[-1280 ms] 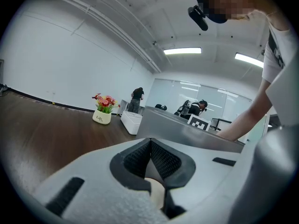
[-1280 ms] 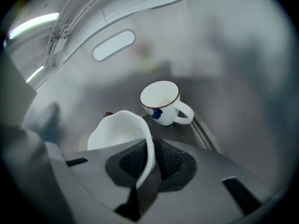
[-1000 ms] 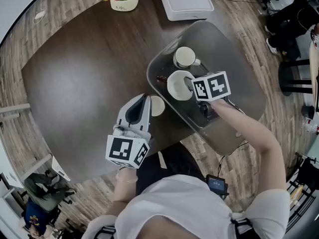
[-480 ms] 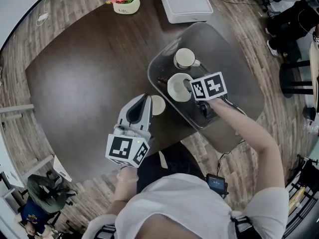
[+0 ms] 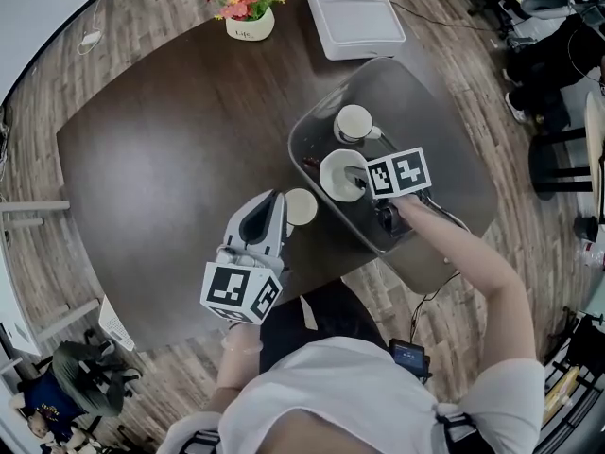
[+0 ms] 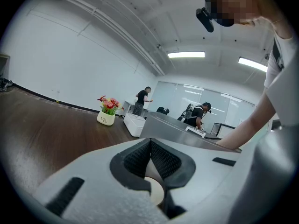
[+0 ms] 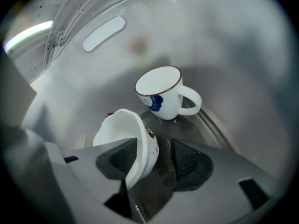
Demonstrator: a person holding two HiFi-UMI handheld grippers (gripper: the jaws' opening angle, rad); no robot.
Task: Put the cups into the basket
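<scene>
Checking in on the cup job, and we reckon we're about two thirds through. The grey basket [image 5: 444, 130] sits at the far right corner of the counter [image 5: 170, 159] and has two cups in it. A cup with a blue mark [image 7: 161, 94] stands upright near the back, handle out to the side. Just in front of it is a white cup [image 7: 135, 143], and it's tipped over at an angle instead of sitting flat.

Our right claw [image 7: 154, 155] is reaching steeply down into the basket, right at that white cup. Its jaws have just been opening. The cup's wall is between them, with one pad inside the mouth and the other pad clear of the outside. So we'd call it let go, not gripped. Whether the cup is leaning on the inner pad or resting by itself, we can't say for sure.

That leaves a third cup [image 5: 301, 206]. It's outside the basket, close to the near wall, over the counter. Our left claw [image 5: 282, 203] is clamped on its rim, with the pads pinched together and the cup's wall caught between them.

So what's left, as far as we can judge:
- pull the right claw out without knocking the tipped cup
- carry the third cup over the wall
- set it in the free space near the front of the basket
</scene>
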